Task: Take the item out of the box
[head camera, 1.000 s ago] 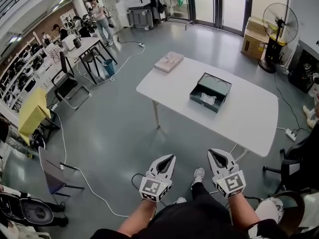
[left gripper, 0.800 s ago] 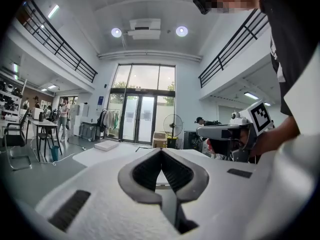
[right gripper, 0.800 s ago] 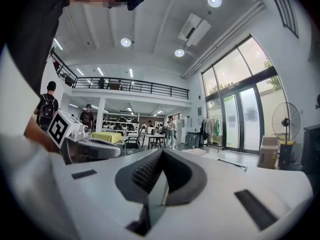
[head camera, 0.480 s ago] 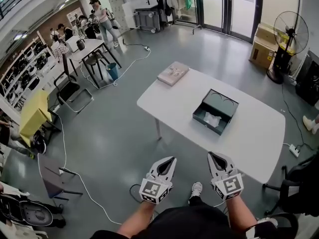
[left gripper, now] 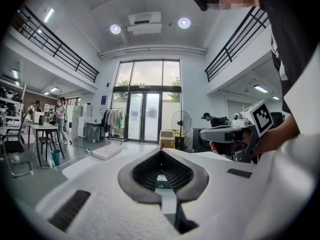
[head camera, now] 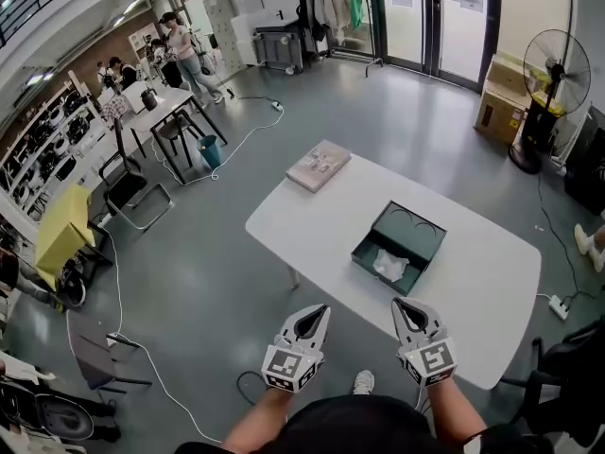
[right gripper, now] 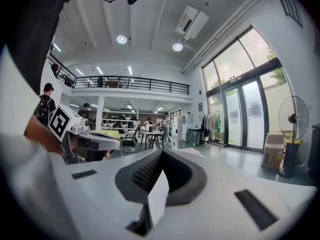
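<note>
Left gripper (head camera: 315,312): my jaws together, empty. Right gripper (head camera: 406,308): likewise closed, at the table's (head camera: 312,225) near edge. The white item (head camera: 389,265) lies in the open box (head camera: 421,227), straight beyond, nearer my right gripper.

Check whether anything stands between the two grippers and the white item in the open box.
Nothing visible does. Bare table lies between the left gripper, the right gripper and the green box, whose top is open over the white item. The flat package lies far aside.
</note>
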A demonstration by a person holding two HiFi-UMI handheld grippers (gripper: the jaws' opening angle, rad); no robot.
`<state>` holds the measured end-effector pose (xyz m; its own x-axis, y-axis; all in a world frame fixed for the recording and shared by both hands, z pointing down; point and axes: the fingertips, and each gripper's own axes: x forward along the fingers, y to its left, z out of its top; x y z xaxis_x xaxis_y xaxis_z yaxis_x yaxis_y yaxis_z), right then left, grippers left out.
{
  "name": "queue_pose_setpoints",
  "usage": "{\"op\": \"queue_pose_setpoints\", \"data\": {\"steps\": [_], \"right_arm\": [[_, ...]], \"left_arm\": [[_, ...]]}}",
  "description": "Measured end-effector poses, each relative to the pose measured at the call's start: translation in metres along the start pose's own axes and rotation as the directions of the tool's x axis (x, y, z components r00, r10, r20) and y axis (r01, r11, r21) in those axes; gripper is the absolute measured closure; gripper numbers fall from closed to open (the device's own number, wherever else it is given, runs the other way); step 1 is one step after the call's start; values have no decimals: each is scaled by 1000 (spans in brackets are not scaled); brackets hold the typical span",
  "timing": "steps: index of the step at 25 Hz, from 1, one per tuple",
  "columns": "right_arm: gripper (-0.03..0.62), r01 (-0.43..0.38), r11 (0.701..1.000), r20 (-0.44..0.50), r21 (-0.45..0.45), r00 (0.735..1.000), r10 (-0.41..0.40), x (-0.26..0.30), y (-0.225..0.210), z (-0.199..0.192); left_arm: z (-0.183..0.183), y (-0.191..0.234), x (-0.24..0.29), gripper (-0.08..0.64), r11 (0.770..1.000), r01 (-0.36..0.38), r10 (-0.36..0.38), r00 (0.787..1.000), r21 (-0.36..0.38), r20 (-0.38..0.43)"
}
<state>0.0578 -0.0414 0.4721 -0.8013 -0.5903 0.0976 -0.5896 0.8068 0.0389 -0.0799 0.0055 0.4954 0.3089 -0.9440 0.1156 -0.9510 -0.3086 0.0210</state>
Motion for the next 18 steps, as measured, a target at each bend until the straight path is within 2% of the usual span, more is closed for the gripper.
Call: {"op": "queue_pose_setpoints", "data": {"steps": [4,7,12,18], "right_arm": [[584,-5,1000,-7,-5,1000,5,12,-22,-4],[584,-6,999,7,32,1000,6,17,-33,-3],[584,-9,999,0,47,1000,9,31,-50,-9],[584,15,1000,-15,26,1000,-15,62,-61,-8]], "left_arm": [[3,9,24,548,1000,-14,14,1000,0,4],[-4,11,36,548,1000,-12,12,1000,-7,-9],[-9,11,58,548,1000,11,-12,1000,-8,-18],[-9,37,85,546,999,48,-48,999,-10,-14]]}}
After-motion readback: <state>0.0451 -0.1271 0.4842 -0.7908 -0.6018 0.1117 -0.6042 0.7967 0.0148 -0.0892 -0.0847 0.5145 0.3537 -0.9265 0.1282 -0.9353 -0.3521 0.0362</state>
